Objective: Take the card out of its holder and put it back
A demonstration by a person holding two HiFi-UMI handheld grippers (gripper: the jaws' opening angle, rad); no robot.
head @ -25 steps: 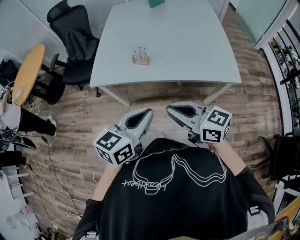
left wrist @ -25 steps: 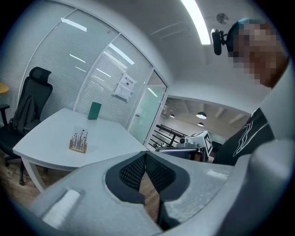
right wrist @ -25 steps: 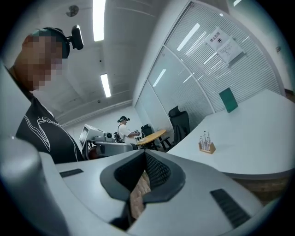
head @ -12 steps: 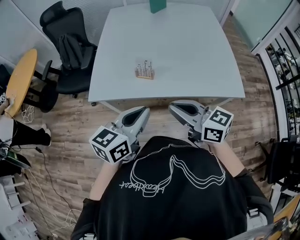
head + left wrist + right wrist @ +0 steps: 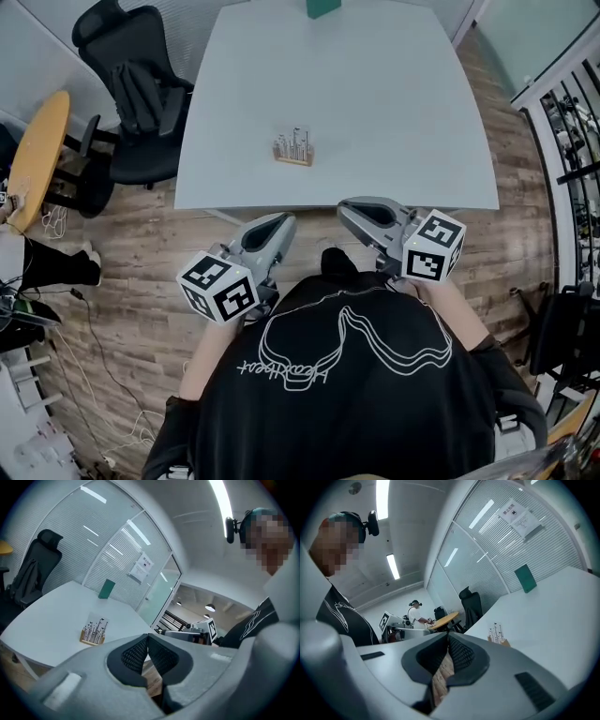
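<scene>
A white card printed with thin black stems stands upright in a small wooden holder (image 5: 293, 155) near the front of the white table (image 5: 375, 103). The same holder and card (image 5: 93, 631) appear at centre left in the left gripper view and small at centre (image 5: 498, 635) in the right gripper view. My left gripper (image 5: 282, 222) is held over the floor short of the table's front edge, jaws shut and empty. My right gripper (image 5: 345, 208) is beside it at the table's edge, also shut on nothing. Both are well short of the holder.
A green box (image 5: 323, 7) stands at the table's far edge. A black office chair (image 5: 131, 89) with a dark garment sits left of the table, beyond it a round wooden table (image 5: 37, 150). Another person (image 5: 414, 612) stands far off. Black railings (image 5: 572, 112) line the right.
The view has shifted forward toward the table, so the holder sits lower in the picture and nearer. Both grippers stay shut and have come up to the table's front edge.
</scene>
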